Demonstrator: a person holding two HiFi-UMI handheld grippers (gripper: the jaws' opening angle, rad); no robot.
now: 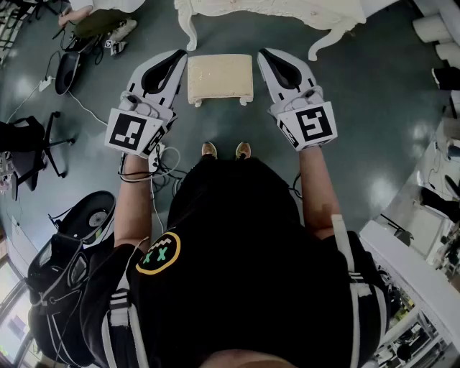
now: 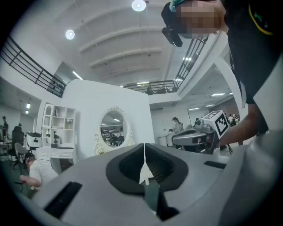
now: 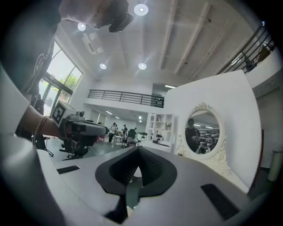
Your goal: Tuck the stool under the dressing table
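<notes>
A cream cushioned stool (image 1: 219, 77) with short white legs stands on the dark floor just in front of the white dressing table (image 1: 287, 11). My left gripper (image 1: 181, 55) is held level to the left of the stool, jaws shut with nothing between them. On the stool's right, my right gripper (image 1: 263, 54) is also shut and empty. Neither touches the stool. In the left gripper view the shut jaws (image 2: 144, 152) point at the table's oval mirror (image 2: 112, 129). The right gripper (image 3: 137, 153) also faces the mirror (image 3: 202, 131).
A black office chair (image 1: 32, 140), cables (image 1: 72, 97) and a black bag (image 1: 61, 280) lie on the floor to the left. A person sits at the top left (image 1: 97, 21). White shelves (image 2: 55, 128) stand left of the mirror. White rolls (image 1: 438, 32) and counters (image 1: 424, 287) line the right.
</notes>
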